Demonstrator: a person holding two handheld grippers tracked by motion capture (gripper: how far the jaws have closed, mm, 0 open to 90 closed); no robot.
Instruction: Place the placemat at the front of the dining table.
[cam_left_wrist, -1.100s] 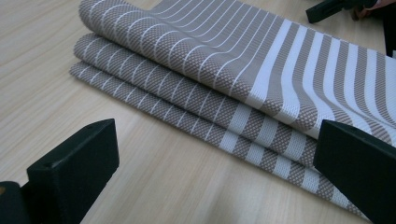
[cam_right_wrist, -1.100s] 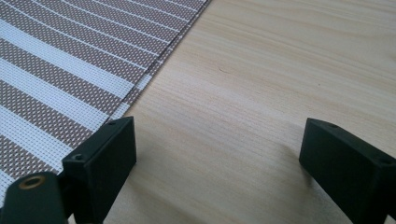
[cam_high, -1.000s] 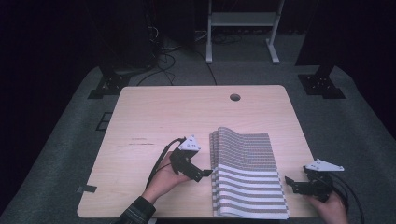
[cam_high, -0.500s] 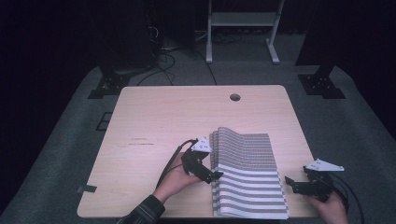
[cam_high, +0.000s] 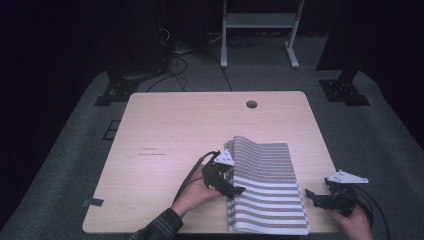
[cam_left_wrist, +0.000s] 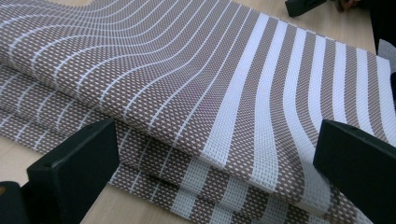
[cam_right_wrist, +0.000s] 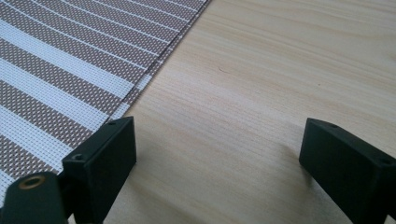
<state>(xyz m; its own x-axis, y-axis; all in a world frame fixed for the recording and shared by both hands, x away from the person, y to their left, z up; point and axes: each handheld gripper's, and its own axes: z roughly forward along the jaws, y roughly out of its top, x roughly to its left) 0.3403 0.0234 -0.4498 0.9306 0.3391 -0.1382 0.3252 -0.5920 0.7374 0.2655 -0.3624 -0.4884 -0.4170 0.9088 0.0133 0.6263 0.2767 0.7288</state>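
Three layers of a striped woven placemat (cam_high: 267, 192) lie stacked on the big wooden surface (cam_high: 175, 135), toward its near right part, so the folding looks mostly done. The mat is brown with white stripes, and in the left claw view its folded edges sit one on top of the other like steps (cam_left_wrist: 201, 168). The top layer is not flat yet: at the far end it bulges up in a soft wave (cam_high: 245, 147), so I think it needs pressing down or one more fold. The left claw (cam_high: 239, 190) sits at the left edge of the mat, held by a hand (cam_high: 195, 192) that comes in from the bottom. Its two black jaws are wide apart, one on each side of the folded edge, and they are not squeezing anything. It looks ready to pinch the stack, but no pinch has been made. The right claw (cam_high: 309, 196) waits on the right side, just beside the mat and not touching it. Its jaws are also wide apart, with bare wood (cam_right_wrist: 243, 107) between them and the mat edge (cam_right_wrist: 154, 65) off to one side. What I think is left: grab the left edge, flatten the bump or fold again, then let go.
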